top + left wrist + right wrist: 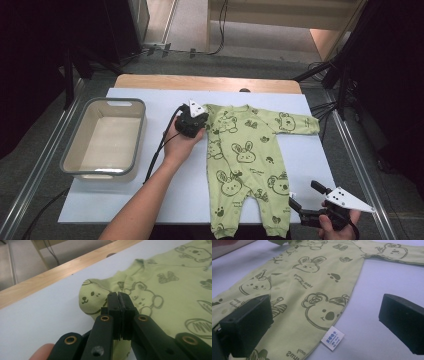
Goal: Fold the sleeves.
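Jaws: left gripper (119, 296) clamped on folded sleeve (93, 298) of romper (247, 160); right gripper (306, 197) gaping, holding nothing, near right by leg hem | Romper: flat, centre of table (150, 200), bin (106, 137) left | Risk: thin pinch may slip if pulled fast; fold would spring back.
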`<action>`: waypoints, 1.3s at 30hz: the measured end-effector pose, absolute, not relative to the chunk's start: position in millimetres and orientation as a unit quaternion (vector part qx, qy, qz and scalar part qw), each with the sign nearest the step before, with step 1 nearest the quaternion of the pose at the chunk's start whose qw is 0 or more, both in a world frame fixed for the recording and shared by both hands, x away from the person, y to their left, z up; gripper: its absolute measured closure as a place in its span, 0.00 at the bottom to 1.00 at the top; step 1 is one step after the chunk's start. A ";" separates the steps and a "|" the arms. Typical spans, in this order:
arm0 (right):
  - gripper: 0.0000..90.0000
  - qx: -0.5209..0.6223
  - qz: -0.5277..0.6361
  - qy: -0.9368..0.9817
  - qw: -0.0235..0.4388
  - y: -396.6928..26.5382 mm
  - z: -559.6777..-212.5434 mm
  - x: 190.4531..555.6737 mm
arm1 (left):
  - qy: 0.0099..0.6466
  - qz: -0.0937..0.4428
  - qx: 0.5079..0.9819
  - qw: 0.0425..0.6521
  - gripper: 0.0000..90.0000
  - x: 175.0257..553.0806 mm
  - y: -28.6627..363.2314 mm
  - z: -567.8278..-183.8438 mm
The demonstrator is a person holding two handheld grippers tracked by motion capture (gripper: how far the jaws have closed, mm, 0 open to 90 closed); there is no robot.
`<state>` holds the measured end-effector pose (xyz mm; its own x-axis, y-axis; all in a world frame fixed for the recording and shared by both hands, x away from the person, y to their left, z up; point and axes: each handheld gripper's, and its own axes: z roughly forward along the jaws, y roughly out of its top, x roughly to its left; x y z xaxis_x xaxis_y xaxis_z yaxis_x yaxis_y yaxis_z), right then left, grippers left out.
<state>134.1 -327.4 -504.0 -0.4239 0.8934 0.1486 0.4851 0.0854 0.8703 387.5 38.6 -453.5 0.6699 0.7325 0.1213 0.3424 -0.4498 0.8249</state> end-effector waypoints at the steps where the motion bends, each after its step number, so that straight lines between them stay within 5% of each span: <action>1: 0.00 0.490 0.466 0.703 0.219 -327.3 -504.0 134.1 | 0.324 0.240 0.818 0.410 0.99 385.1 35.7 -453.9; 19: 0.00 0.490 0.466 0.704 0.217 -326.3 -504.8 134.3 | 0.272 0.212 0.863 0.369 0.97 367.5 0.8 -482.2; 27: 0.00 0.492 0.466 0.703 0.217 -328.4 -505.2 133.7 | 0.296 0.181 0.841 0.416 0.69 369.2 15.0 -474.9; 34: 0.00 0.491 0.467 0.702 0.218 -329.1 -504.9 133.3 | 0.378 0.168 0.812 0.411 0.51 379.8 51.7 -479.3; 39: 0.00 0.490 0.466 0.704 0.217 -327.1 -504.7 133.9 | 0.395 0.143 0.822 0.385 0.48 381.0 58.5 -496.1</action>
<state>133.9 -327.1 -504.7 -0.4250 0.8925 0.1508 0.4875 0.0853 0.8690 381.0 58.5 -496.1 0.6468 0.7595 -0.0693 0.5392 -0.3911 0.7459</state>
